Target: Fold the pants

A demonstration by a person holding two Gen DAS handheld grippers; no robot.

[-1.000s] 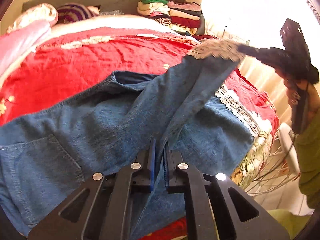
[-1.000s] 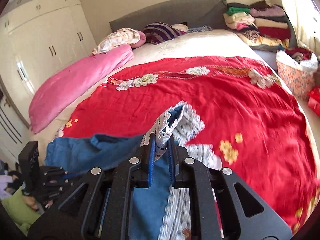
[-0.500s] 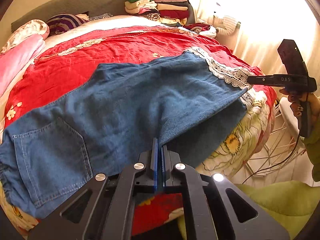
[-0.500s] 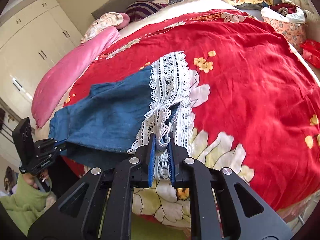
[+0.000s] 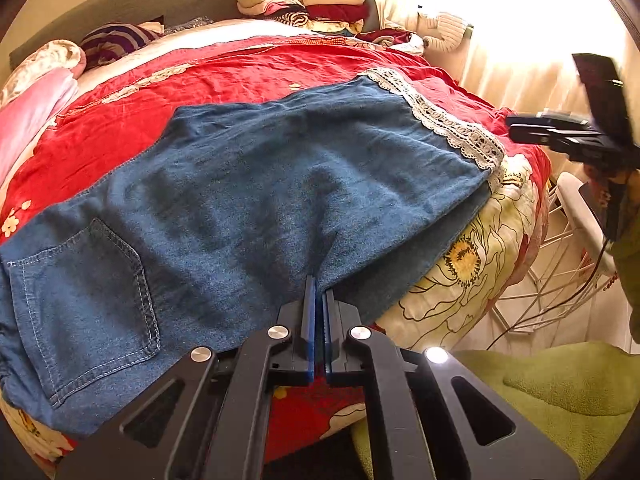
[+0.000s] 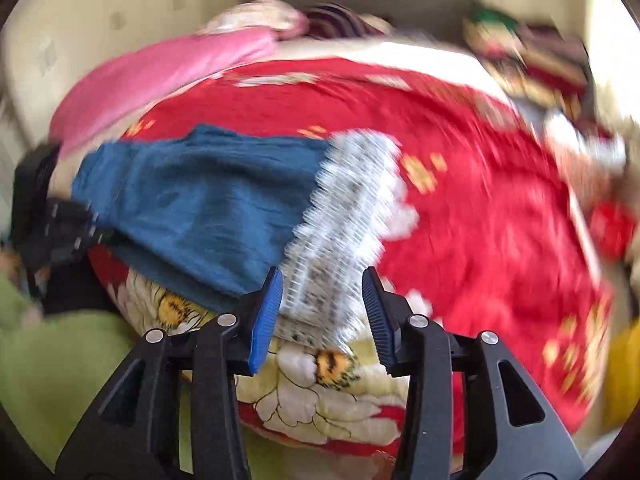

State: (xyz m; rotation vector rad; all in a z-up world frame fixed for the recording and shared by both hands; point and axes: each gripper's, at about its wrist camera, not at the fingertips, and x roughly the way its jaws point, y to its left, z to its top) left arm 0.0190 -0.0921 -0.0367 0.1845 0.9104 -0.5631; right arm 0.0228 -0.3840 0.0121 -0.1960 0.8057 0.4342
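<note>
Blue denim pants [image 5: 260, 200] with a white lace hem [image 5: 444, 124] lie folded leg over leg across the red bedspread [image 5: 248, 76]. A back pocket [image 5: 84, 304] shows at the left. My left gripper [image 5: 319, 296] is shut on the near edge of the pants at mid-leg. My right gripper [image 6: 322, 300] is open, its jaws wide apart just short of the lace hem [image 6: 344, 216], holding nothing. It also shows in the left wrist view [image 5: 520, 128], clear of the hem. The right wrist view is blurred by motion.
The bed's near edge has a floral quilt [image 5: 460, 272] hanging down. A stack of folded clothes [image 5: 308, 0] sits at the far corner by the headboard. Pillows [image 5: 36, 100] lie at the left. A white wire rack [image 5: 560, 248] stands beside the bed.
The top leg was laid down flat over the other. My right gripper opened, let go of the lace hem and drew back from it. My left gripper stays shut on the edge.
</note>
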